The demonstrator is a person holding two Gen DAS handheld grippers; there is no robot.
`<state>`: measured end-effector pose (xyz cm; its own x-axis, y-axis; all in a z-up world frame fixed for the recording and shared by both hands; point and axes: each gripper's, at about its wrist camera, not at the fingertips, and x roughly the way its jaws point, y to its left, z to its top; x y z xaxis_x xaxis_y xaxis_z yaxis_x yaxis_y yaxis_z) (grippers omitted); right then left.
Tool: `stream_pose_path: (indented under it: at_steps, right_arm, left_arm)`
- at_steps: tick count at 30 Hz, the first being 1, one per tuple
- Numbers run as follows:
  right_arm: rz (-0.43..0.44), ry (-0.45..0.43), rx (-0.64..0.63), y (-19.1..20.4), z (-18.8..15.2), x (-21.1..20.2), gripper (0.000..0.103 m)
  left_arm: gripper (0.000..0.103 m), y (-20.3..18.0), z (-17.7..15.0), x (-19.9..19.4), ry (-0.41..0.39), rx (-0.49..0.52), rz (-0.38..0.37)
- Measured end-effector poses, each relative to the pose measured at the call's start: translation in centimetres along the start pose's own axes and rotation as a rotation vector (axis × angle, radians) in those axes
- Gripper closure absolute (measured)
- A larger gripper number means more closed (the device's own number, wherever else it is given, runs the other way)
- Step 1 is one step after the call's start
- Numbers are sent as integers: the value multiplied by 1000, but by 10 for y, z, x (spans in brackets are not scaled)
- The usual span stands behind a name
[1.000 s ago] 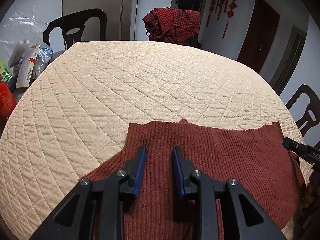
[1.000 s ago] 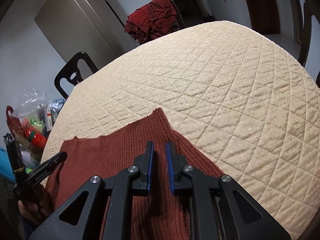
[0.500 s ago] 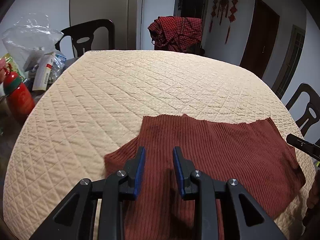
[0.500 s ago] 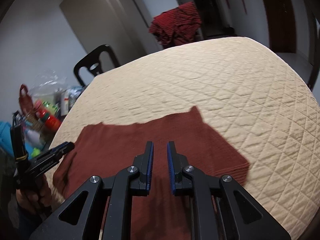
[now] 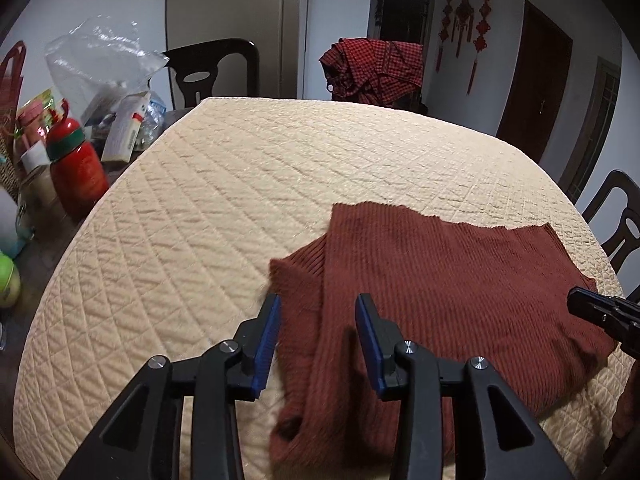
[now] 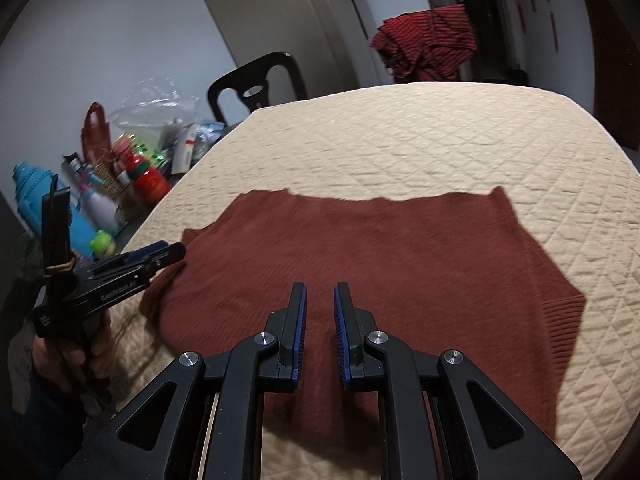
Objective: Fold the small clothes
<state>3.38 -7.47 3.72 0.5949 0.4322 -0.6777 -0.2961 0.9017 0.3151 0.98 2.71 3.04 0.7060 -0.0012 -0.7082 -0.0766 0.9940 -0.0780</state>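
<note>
A rust-red ribbed knit garment (image 5: 440, 280) (image 6: 380, 260) lies spread on the cream quilted table cover (image 5: 240, 200) (image 6: 440, 140), near its front edge. One sleeve is folded in along the garment's left side. My left gripper (image 5: 318, 304) hovers over that left edge. Its jaws are opening, and the cloth lies below them, not pinched. The same gripper (image 6: 160, 252) shows in the right wrist view, held in a hand. My right gripper (image 6: 320, 292) hangs above the garment's near middle with a narrow gap and nothing in it. Its tip (image 5: 580, 300) shows at the garment's right edge.
Bottles, a red jar (image 5: 76, 164), a plastic bag (image 5: 100, 60) and boxes crowd the table's left end beyond the cover. Dark chairs (image 5: 212, 68) (image 5: 616, 216) stand around it. A red plaid cloth (image 5: 372, 68) hangs over the far chair. The far cover holds no objects.
Both grippers have drawn back and sideways from the garment, which now lies flatter and further out in view. The left jaws have widened. The right view has rolled level.
</note>
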Motion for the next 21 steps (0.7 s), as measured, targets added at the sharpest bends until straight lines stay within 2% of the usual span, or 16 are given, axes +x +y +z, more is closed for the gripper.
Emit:
stream_pose_path:
  at_steps: [8, 13, 21]
  right_arm:
    - [36, 58, -30, 14, -6, 18, 89]
    - [48, 73, -39, 21, -5, 27, 89]
    - [16, 99, 46, 9, 10, 50, 92]
  left_arm:
    - [58, 20, -12, 8, 33, -77, -45]
    - [58, 22, -11, 10, 32, -90, -62]
    - [57, 28, -11, 17, 48, -109, -100]
